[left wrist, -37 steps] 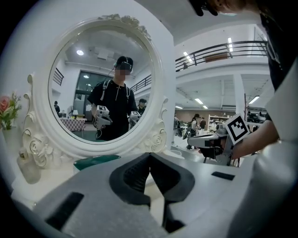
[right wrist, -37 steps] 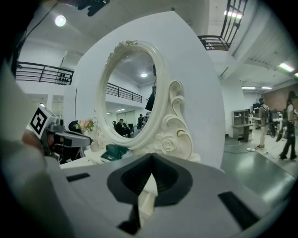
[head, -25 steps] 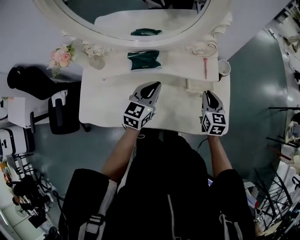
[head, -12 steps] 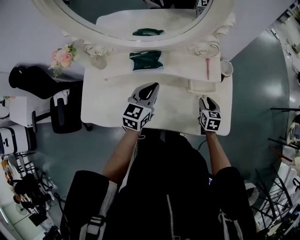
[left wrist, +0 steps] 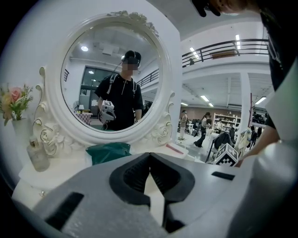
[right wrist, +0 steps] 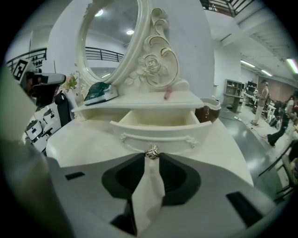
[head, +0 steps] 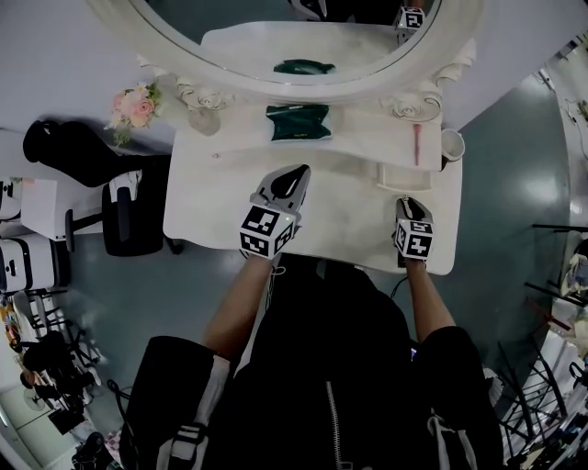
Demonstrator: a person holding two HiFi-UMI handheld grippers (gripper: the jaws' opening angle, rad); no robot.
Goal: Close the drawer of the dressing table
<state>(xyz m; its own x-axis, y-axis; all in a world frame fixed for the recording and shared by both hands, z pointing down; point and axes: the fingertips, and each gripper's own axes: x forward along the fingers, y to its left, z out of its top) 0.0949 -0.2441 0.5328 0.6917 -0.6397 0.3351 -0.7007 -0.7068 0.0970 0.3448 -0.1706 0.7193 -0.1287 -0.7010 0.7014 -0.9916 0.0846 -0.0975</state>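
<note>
White and glossy, the surface [head: 211, 202] fills the upper half of the head view beneath an oval mirror [head: 248, 27], with flowers [head: 136, 106] at upper left, a green bag [head: 298, 121] on the raised shelf at centre and a cup [head: 452, 144] at the right edge. The drawer [head: 401, 174] stands pulled out under the right end of that shelf. In the right gripper view it sits at centre frame [right wrist: 158, 128], its curved front facing the camera and its inside apparently empty. It looks small, rigid and light, so it should slide in with little force, though an off-centre push might skew it and make it bind. The best hold is the small metal knob [right wrist: 152, 151] in the middle of the front; it looks hard and slick, so a pinch could slip. The right tool [right wrist: 152, 155] has just been closing. Its jaws stand a narrow gap apart with the knob between the tips, which seem to pinch it from both sides. The left tool [left wrist: 149, 154] hovers above the middle of the surface with its jaws together, holding nothing.
</note>
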